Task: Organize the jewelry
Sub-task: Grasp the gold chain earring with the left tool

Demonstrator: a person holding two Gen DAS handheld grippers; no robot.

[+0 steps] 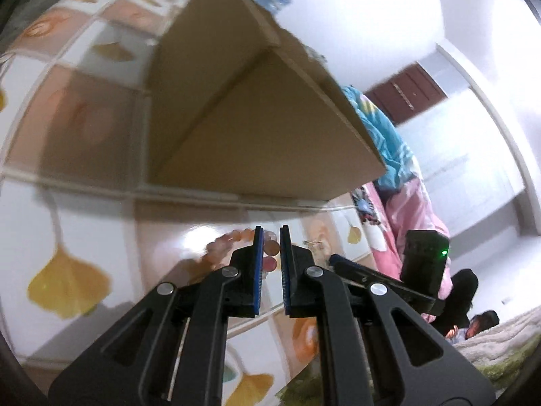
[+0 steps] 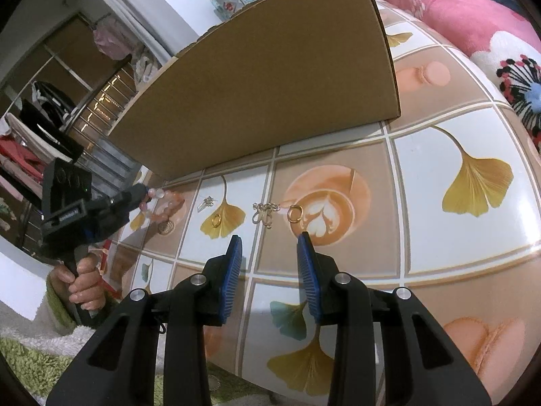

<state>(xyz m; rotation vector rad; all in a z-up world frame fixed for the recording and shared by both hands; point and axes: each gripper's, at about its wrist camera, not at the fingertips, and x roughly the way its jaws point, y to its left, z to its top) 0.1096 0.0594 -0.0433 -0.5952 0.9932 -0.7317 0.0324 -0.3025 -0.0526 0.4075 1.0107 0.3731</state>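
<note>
Left gripper (image 1: 271,240) is closed on the bead bracelet (image 1: 233,237); right gripper (image 2: 269,237) stands open, holding nothing.

Only the right view shows two gold rings (image 2: 294,212) beside the cardboard box (image 2: 270,84); free tabletop (image 2: 456,237) lies rightward.

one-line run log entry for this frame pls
left gripper: shut on pink-orange bead bracelet | right gripper: open, empty, above tiled tabletop | gold ring, brown cardboard box: untouched

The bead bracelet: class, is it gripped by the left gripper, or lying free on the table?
Gripped. The left gripper's fingers are closed on beads of the bead bracelet.
</note>
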